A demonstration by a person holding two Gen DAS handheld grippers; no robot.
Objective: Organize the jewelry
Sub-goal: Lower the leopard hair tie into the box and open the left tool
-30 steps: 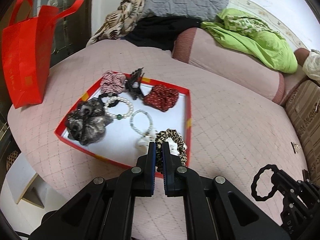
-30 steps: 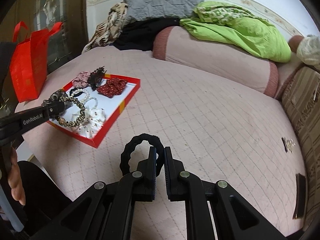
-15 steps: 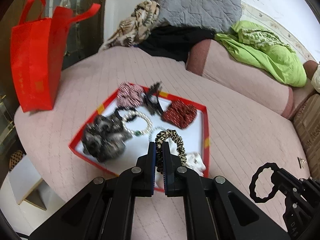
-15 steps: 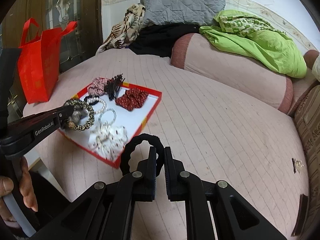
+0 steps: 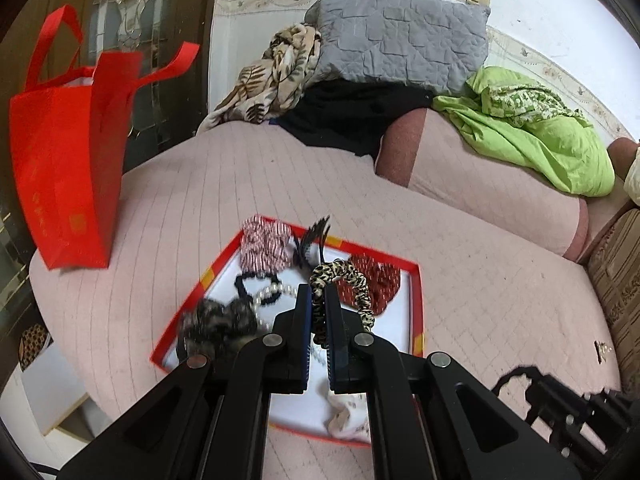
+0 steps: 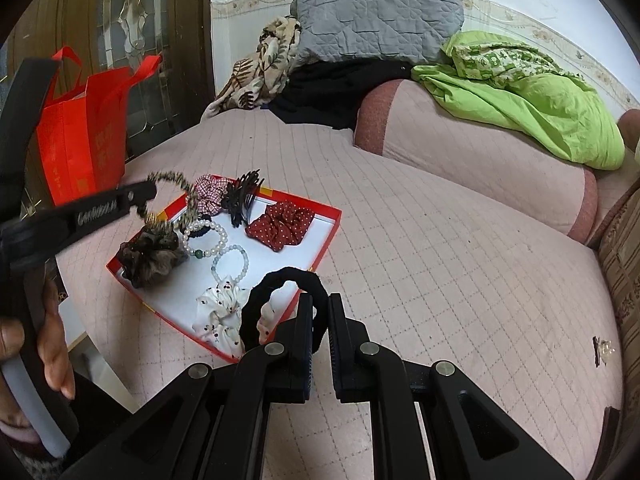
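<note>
A red-rimmed tray (image 6: 326, 236) with a white floor lies on the pink bed; it also shows in the left wrist view (image 5: 416, 304). It holds scrunchies, pearl bracelets (image 6: 208, 236) and a black hair claw (image 6: 240, 196). My left gripper (image 5: 318, 292) is shut on a leopard-print scrunchie (image 5: 352, 280) and holds it above the tray's left part. My right gripper (image 6: 320, 304) is shut on a black scalloped hair tie (image 6: 280, 292), above the tray's near right edge.
A red tote bag (image 5: 68, 152) stands at the bed's left edge. Pillows, a grey cushion (image 5: 400, 40) and green bedding (image 5: 532, 132) lie at the back. A small hair clip (image 6: 602, 350) lies on the bed at the right. A striped couch arm (image 6: 624, 264) borders the right.
Both grippers have moved forward and left over the tray, each still holding its hair tie. The left one lifted the leopard scrunchie higher above the tray.
</note>
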